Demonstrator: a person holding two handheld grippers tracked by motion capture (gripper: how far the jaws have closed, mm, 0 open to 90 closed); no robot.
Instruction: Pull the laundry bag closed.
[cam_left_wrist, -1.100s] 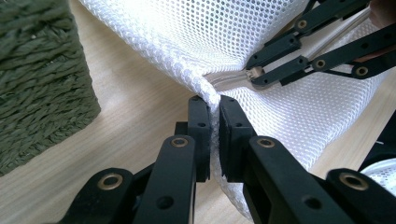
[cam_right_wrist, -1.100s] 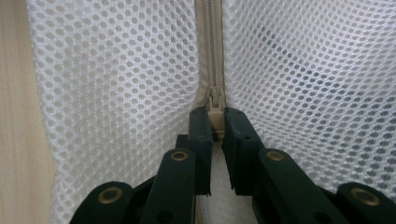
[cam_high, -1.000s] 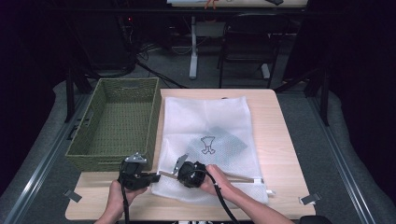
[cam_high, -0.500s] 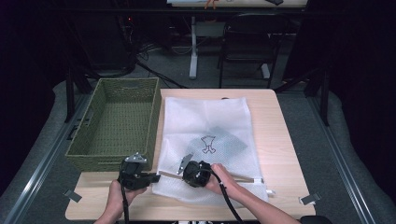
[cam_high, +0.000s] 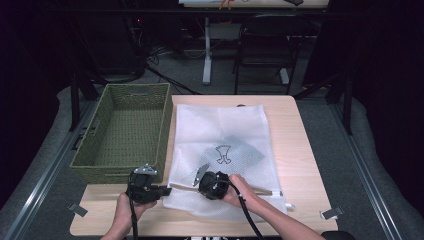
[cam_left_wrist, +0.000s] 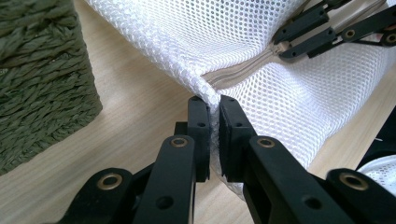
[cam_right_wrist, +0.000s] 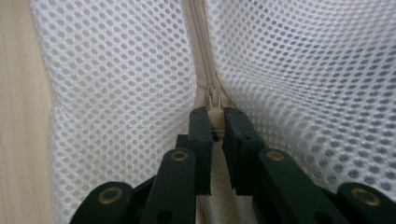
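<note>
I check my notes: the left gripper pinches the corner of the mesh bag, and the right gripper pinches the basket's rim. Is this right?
Not quite. The right gripper pinches the zipper pull of the mesh bag, not the basket, as the right gripper view shows. The left gripper does pinch the bag's corner.

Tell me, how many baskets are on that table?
1. The green woven basket stands on the table's left side, beside the white mesh bag.

One mesh bag (cam_high: 220, 150), one basket (cam_high: 122, 132), two grippers.
</note>
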